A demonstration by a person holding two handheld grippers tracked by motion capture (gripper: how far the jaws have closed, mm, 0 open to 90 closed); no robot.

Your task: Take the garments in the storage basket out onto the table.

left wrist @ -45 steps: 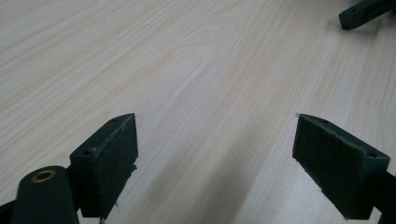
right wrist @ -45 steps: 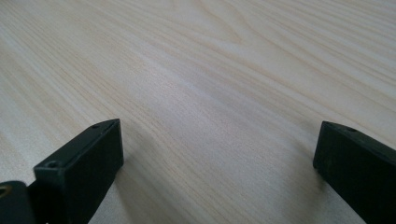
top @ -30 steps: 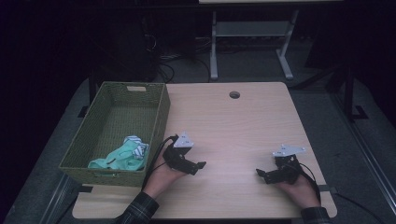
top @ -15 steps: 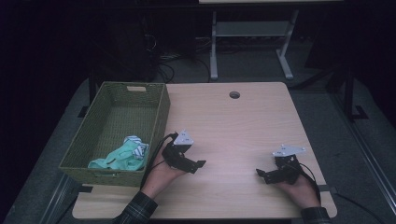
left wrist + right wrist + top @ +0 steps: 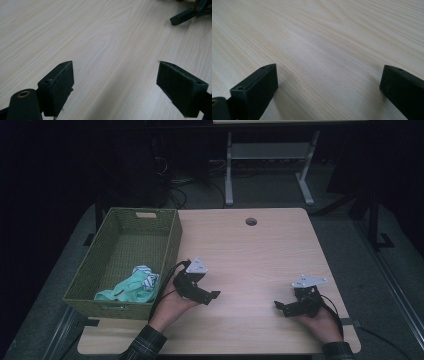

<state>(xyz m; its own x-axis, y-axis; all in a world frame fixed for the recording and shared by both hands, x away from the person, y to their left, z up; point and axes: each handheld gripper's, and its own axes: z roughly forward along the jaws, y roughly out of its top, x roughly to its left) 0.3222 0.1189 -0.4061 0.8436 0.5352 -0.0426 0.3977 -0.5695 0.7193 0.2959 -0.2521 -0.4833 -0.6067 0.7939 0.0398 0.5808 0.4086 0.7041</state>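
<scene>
A woven green basket (image 5: 167, 251) stands at the table's left side, and a crumpled teal and white cloth (image 5: 131, 286) lies in its near end. My left gripper (image 5: 212, 296) rests low over the wood just right of the basket's near corner, open and empty; its jaws stand wide apart (image 5: 115, 85) over bare tabletop. My right gripper (image 5: 280, 307) sits near the front right of the table, also open with nothing between its jaws (image 5: 329, 85). The right gripper's jaw tip (image 5: 185, 16) shows far off in the left gripper view.
The light wooden table (image 5: 250, 255) has a round cable hole (image 5: 251, 221) near its far edge. A white-legged stand (image 5: 270, 165) and cables sit on the dark floor beyond. A plaid sleeve (image 5: 145, 345) enters at the bottom left.
Both hands hold nearly still; the left gripper has shifted very slightly.
</scene>
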